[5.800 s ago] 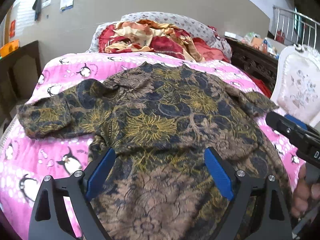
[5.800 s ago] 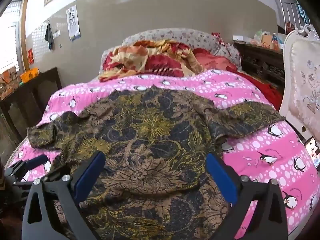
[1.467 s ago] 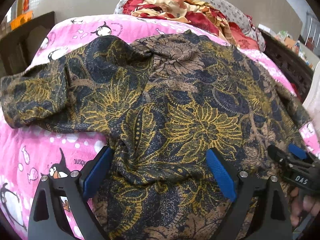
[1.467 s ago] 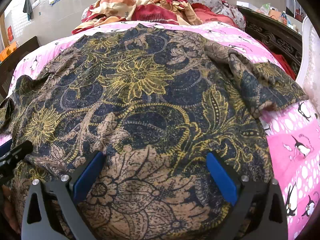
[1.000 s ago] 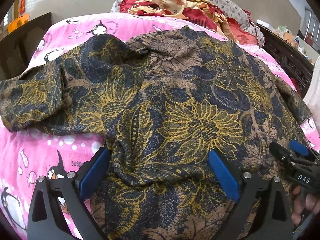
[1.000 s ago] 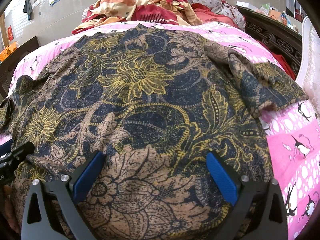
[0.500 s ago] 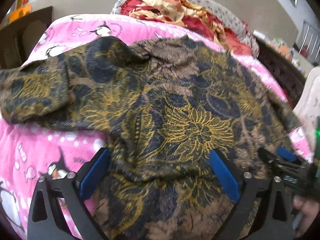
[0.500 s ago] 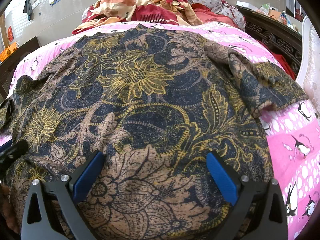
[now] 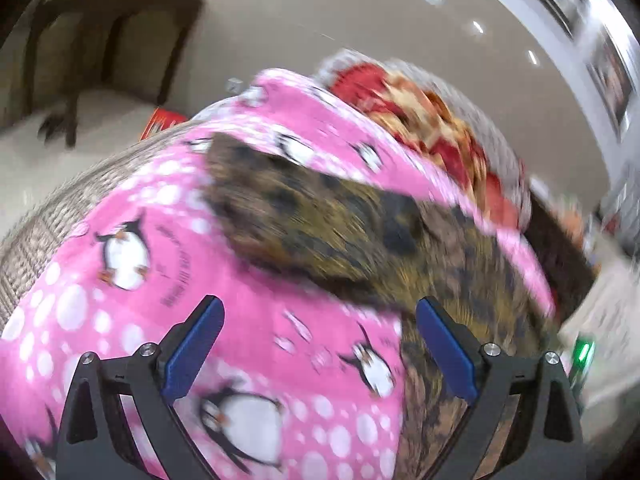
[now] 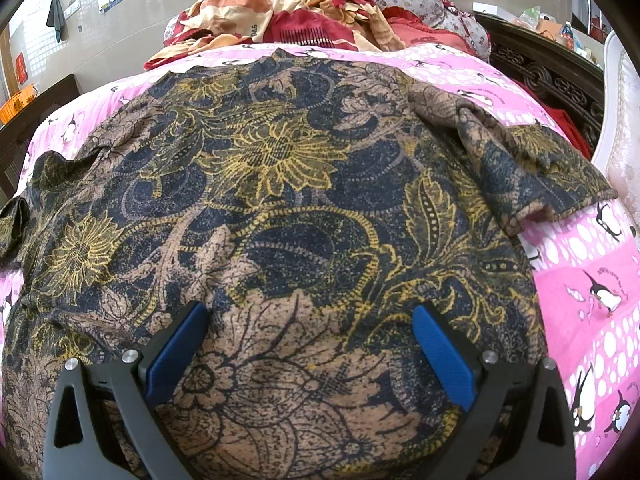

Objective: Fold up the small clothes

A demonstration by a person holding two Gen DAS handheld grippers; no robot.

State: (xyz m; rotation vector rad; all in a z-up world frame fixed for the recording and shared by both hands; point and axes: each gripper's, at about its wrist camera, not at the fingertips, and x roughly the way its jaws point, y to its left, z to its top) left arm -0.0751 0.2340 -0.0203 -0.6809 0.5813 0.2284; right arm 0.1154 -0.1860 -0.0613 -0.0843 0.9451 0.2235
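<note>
Beside shirt (image 9: pixel 360 240) sleeve edge, left claw (image 9: pixel 318 344) agape over quilt (image 9: pixel 120 300)

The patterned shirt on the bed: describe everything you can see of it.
The patterned shirt is a short-sleeved top of thin-looking fabric, printed with yellow flowers and leaves on navy and tan. It lies spread flat on the pink penguin bedspread, collar end toward the pillows, hem end nearest the camera. One sleeve sticks out sideways, slightly rumpled; the other sleeve is blurred in the left wrist view. The open right gripper is over its lower body; contact cannot be judged.
</note>
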